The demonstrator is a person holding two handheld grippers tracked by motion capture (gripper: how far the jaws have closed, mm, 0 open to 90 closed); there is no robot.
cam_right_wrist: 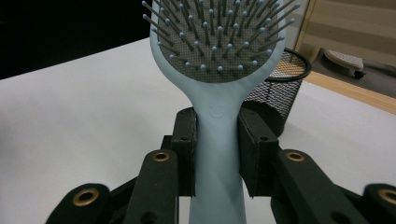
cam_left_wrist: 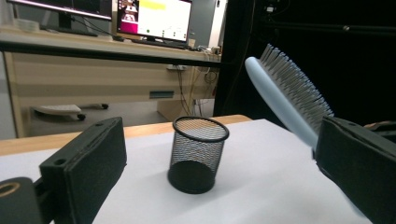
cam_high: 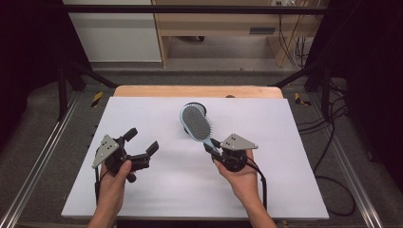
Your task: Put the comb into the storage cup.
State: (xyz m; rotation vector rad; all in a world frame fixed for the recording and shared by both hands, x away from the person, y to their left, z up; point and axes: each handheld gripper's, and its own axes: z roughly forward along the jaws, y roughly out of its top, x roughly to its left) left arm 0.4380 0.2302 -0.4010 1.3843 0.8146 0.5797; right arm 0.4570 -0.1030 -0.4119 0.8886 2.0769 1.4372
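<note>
A light blue hairbrush (cam_high: pixel 196 121) with grey bristles is held above the white table top (cam_high: pixel 157 185), head pointing away and bristles up. My right gripper (cam_high: pixel 215 146) is shut on its handle; in the right gripper view both pads clamp the handle (cam_right_wrist: pixel 217 154) just below the head (cam_right_wrist: pixel 217 42). A black mesh cup (cam_left_wrist: pixel 197 154) stands upright on the table beyond the brush, mostly hidden behind the head in the high view (cam_high: pixel 203 109). My left gripper (cam_high: pixel 141 141) hovers at the left, open, with nothing between its fingers (cam_left_wrist: pixel 88 163).
The table's wooden far edge (cam_high: pixel 197 91) lies just past the cup. Metal frame rails (cam_high: pixel 43 156) run along both sides. Behind the table stand a desk with monitors (cam_left_wrist: pixel 154 18) and a wooden shelf (cam_high: pixel 223 28).
</note>
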